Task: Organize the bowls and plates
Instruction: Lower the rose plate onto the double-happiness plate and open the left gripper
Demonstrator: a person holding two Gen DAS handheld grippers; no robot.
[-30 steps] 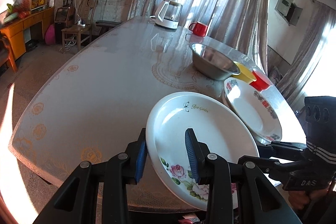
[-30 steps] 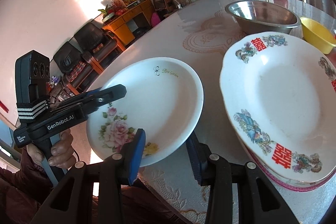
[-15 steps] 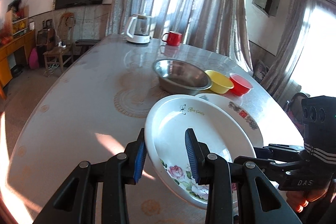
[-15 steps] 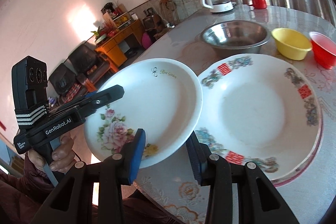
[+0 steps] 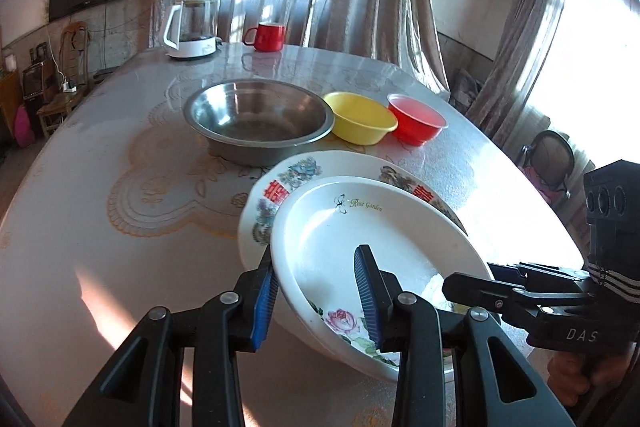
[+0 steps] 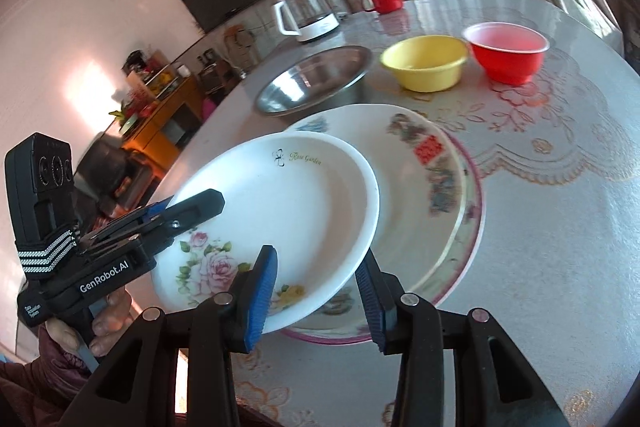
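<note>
Both grippers hold a white rose-pattern plate [image 5: 372, 247] by its rim, lifted and tilted over a larger plate with red characters [image 5: 288, 183] that lies on the table. My left gripper [image 5: 316, 291] is shut on the rose plate's left rim. My right gripper [image 6: 316, 291] is shut on its near rim; the plate also shows in the right wrist view [image 6: 280, 211], partly over the large plate [image 6: 432, 195]. Behind stand a steel bowl [image 5: 256, 115], a yellow bowl [image 5: 360, 115] and a red bowl [image 5: 416, 115].
A white kettle [image 5: 192, 27] and a red mug [image 5: 268, 37] stand at the table's far side. The table [image 5: 100, 211] has a patterned cover. A chair [image 5: 548, 163] is at the right, and cabinets and a TV are on the left.
Both grippers carried the rose plate to the right, from beside the large plate to partly over it. The yellow and red bowls came into fuller view.
</note>
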